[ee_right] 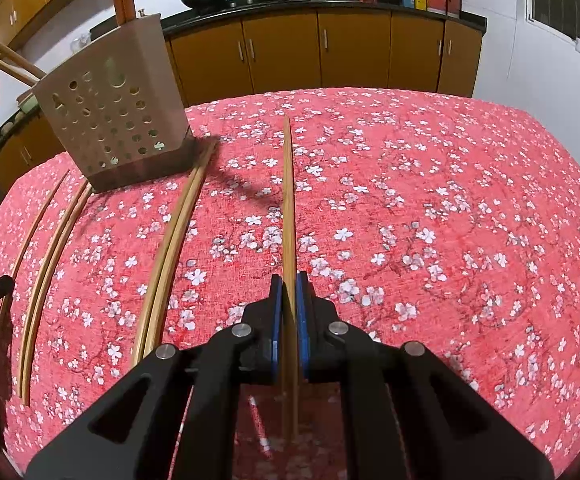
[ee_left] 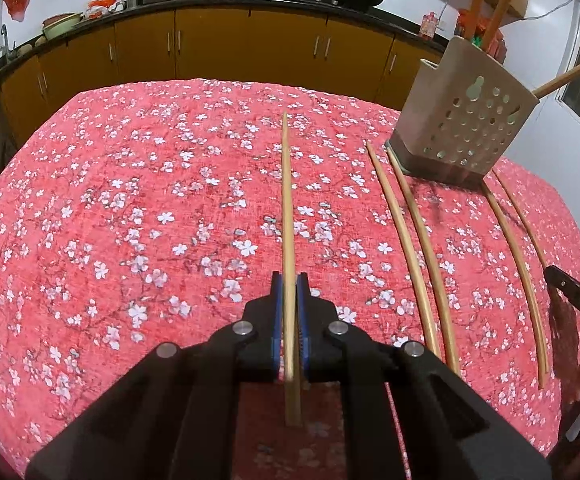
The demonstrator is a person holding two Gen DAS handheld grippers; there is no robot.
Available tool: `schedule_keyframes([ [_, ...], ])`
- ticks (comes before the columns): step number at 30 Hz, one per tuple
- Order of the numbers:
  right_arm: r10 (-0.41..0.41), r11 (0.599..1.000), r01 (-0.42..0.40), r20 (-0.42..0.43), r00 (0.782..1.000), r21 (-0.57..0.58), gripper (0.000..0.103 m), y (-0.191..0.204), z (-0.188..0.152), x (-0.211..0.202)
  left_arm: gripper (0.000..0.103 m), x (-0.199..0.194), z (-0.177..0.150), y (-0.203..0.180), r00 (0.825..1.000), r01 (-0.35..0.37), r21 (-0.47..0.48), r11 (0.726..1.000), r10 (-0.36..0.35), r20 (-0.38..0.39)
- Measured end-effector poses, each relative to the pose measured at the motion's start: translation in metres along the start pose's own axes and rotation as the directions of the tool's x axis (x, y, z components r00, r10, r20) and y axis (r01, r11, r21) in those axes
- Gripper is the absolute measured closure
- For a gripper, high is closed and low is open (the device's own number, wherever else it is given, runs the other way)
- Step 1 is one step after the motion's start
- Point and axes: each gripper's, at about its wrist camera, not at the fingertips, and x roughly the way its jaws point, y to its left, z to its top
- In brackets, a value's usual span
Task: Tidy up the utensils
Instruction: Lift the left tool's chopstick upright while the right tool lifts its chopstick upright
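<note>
While both of your tools are clamping a chopstick apiece, you are sitting in the carry step, with the drop into the holder not yet done. Your left gripper (ee_left: 289, 292) is pinching a chopstick (ee_left: 288, 208) between its blue pads, and the long axis is running straight ahead of the jaws, tip pointing away over the tablecloth (ee_left: 130, 220). Your right gripper (ee_right: 288, 292) is gripping its own chopstick (ee_right: 288, 200) the same way. The perforated holder (ee_left: 465, 120) is standing ahead and to the right of the left tool, ahead-left of the right one. Next, I judge, you are needing to swing each stick upright over the holder's mouth. Loose chopsticks (ee_left: 413, 240) are lying between the tools.
</note>
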Motion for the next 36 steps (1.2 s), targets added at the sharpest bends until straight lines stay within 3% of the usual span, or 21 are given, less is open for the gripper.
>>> schedule_keyframes([
  [13, 0.001, 1.000, -0.001, 0.000, 1.000, 0.000, 0.094, 0.000, 0.000, 0.000, 0.094, -0.001, 0.000, 0.003, 1.000, 0.001, -0.002, 1.000, -0.001, 0.000],
  [19, 0.003, 1.000, -0.003, -0.003, 1.000, -0.008, 0.094, 0.001, -0.008, -0.006, 0.093, -0.007, -0.009, -0.012, 0.999, -0.050, 0.076, 0.996, 0.050, -0.003],
  [29, 0.021, 1.000, -0.021, 0.002, 1.000, 0.012, 0.095, -0.002, -0.007, -0.011, 0.095, -0.011, -0.010, -0.015, 0.998, -0.056, 0.086, 0.995, 0.057, -0.012],
  [36, 0.035, 0.999, -0.039, 0.132, 0.991, 0.022, 0.095, -0.007, 0.006, -0.056, 0.095, -0.038, 0.005, -0.017, 0.998, -0.036, 0.081, 0.996, 0.032, 0.050],
])
